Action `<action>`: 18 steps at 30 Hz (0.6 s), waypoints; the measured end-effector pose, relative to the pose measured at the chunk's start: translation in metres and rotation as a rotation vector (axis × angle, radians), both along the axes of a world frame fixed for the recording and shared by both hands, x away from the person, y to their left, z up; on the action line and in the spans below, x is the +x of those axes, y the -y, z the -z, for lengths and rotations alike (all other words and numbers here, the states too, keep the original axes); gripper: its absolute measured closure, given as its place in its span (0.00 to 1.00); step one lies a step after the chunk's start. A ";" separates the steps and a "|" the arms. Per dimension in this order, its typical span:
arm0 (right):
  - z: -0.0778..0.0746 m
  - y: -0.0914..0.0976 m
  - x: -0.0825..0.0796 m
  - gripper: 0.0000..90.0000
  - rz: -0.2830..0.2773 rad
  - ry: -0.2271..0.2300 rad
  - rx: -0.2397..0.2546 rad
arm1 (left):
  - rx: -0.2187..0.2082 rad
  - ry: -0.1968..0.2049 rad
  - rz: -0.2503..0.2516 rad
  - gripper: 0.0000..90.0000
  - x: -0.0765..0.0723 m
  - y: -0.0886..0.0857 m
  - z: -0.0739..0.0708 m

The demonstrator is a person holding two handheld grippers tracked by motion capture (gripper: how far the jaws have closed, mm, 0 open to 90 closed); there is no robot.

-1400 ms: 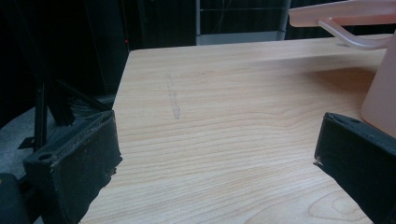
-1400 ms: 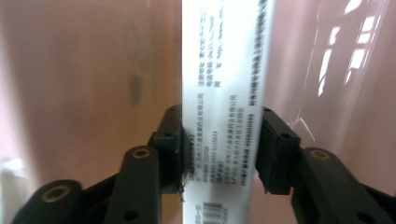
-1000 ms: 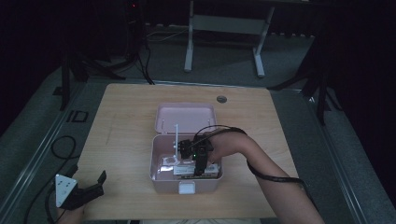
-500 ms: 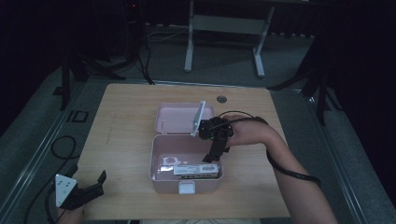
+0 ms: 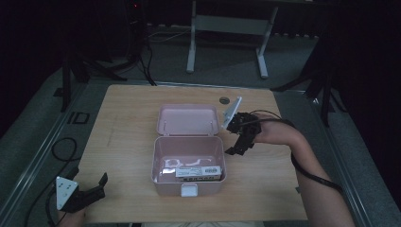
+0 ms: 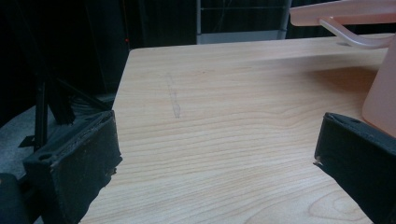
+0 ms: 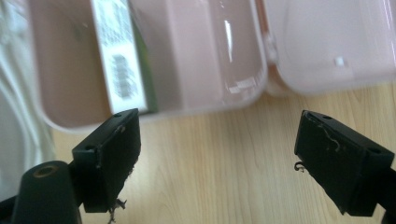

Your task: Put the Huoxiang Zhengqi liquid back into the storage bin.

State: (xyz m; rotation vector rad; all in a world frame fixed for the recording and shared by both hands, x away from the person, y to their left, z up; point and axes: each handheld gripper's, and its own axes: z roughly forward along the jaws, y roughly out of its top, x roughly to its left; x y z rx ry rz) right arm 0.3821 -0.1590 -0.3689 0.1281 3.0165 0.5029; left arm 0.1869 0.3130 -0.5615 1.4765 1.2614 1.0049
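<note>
A pink plastic box (image 5: 188, 182) stands open in the middle of the wooden table (image 5: 127, 123), its lid (image 5: 187, 119) laid flat behind it. Inside lie a small labelled carton (image 5: 197, 172) and a white curved piece (image 5: 182, 163). My right gripper (image 5: 238, 145) hovers just right of the box, jaws pointing down. They have just been opening and stand wide apart, with nothing between them. In the right gripper view (image 7: 217, 121) the box rim (image 7: 154, 112) and the carton (image 7: 119, 56) lie just beyond the jaws. My left gripper (image 5: 94, 187) rests open at the table's front left corner, and the left gripper view (image 6: 215, 130) looks across bare wood.
A small dark round fitting (image 5: 223, 100) is set into the table behind the lid. A metal stand (image 5: 227, 23) stands on the floor beyond the table. Cables (image 5: 61, 146) lie on the floor at the left. The box's side (image 6: 380, 98) is at the right of the left gripper view.
My right gripper rose out of the box, where it was over the carton, and moved right and back to beside the box. The carton stays inside. The left gripper kept still.
</note>
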 end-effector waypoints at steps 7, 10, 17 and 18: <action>0.023 0.030 0.012 0.16 0.065 0.017 0.039 | -0.001 0.000 0.000 0.00 0.000 0.000 0.000; 0.036 0.043 0.016 0.16 0.084 0.045 0.083 | -0.002 0.000 0.000 0.00 0.000 0.000 0.000; 0.076 0.074 0.027 0.15 0.210 0.052 0.154 | -0.005 0.000 0.000 0.00 0.001 0.000 0.000; 0.082 0.079 0.028 0.15 0.225 0.053 0.167 | -0.005 0.000 0.000 0.00 0.001 0.000 0.000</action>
